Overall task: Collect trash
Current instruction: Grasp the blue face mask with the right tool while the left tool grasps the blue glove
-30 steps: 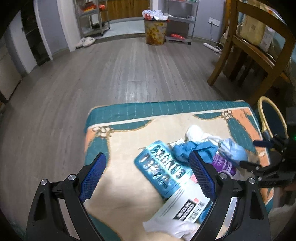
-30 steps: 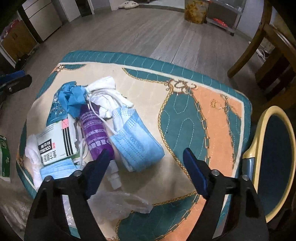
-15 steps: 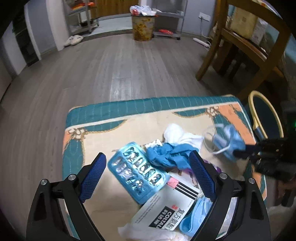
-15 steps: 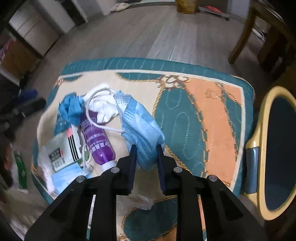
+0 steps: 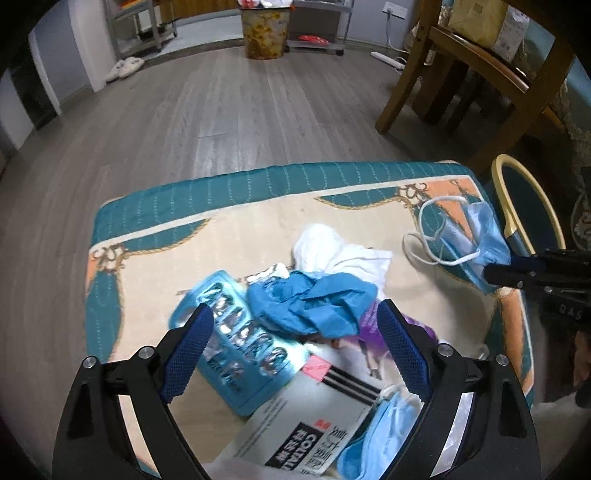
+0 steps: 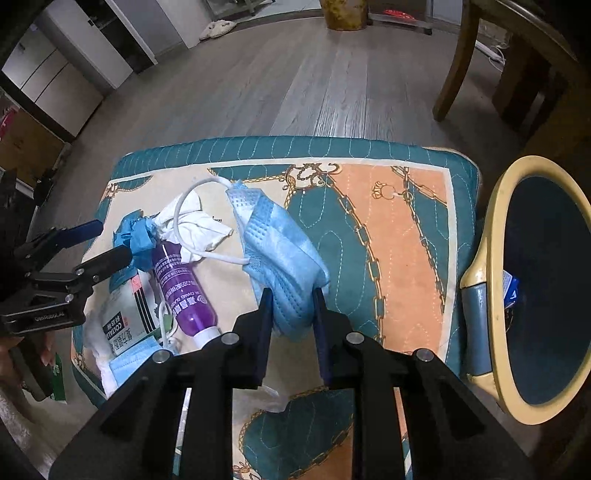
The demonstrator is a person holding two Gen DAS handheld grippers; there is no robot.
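Observation:
My right gripper point(image 6: 292, 295) is shut on a light blue face mask point(image 6: 281, 251) and holds it above the patterned cushion point(image 6: 406, 236); its white ear loops hang free. The mask point(image 5: 480, 236) also shows in the left wrist view, at the right. My left gripper point(image 5: 293, 332) is open and empty, hovering over a trash pile: a crumpled blue glove point(image 5: 314, 302), a blue blister pack point(image 5: 240, 354), a white medicine box point(image 5: 314, 432), a purple tube point(image 6: 181, 288), white tissue point(image 5: 343, 254) and another blue mask point(image 5: 376, 435).
A yellow-rimmed blue bin point(image 6: 546, 280) stands right of the cushion. A wooden chair point(image 5: 480, 74) is behind it. Grey wood floor point(image 5: 240, 110) stretches beyond, with a full waste basket point(image 5: 264, 33) far back. A clear plastic bag point(image 6: 255, 402) lies on the cushion's near edge.
My right gripper closed on the face mask and lifted it off the pile toward the right. My left gripper stayed open and moved forward over the pile.

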